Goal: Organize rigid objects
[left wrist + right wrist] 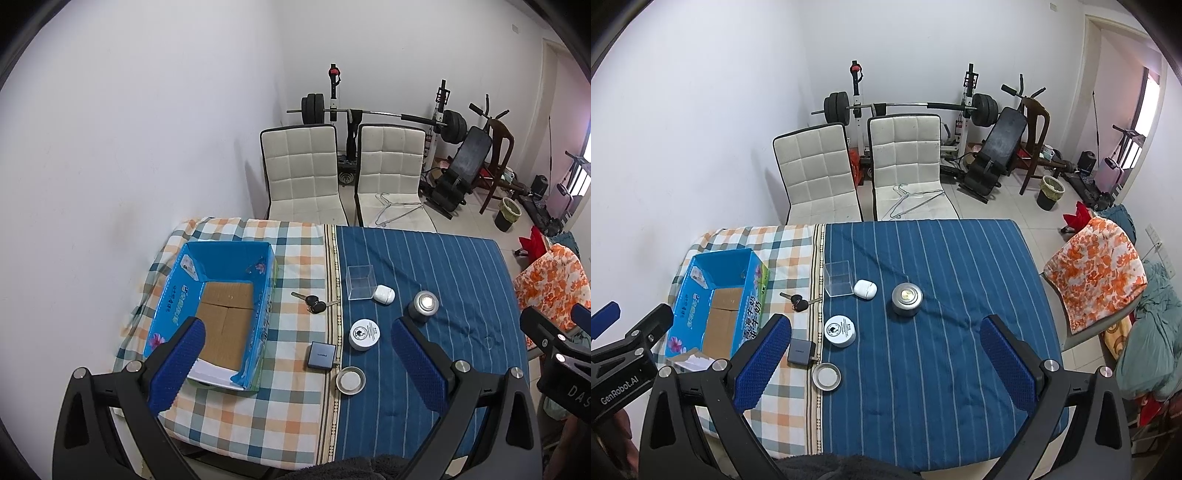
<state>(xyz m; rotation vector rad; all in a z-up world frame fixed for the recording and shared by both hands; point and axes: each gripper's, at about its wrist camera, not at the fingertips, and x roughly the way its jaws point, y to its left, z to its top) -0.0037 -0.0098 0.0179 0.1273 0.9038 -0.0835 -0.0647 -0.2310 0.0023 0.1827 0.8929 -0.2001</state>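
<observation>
An open blue cardboard box stands empty on the checked left part of the table. Loose on the cloth lie keys, a dark square charger, a white round tin, a metal lid, a clear plastic cube, a white earbud case and a silver round can. My left gripper is open and empty above the table's near side. My right gripper is open and empty above the blue cloth.
Two white padded chairs stand at the table's far edge, one with wire hangers. A weight bench and barbell stand behind. A chair draped with an orange floral cloth is at the right. A wall runs along the left.
</observation>
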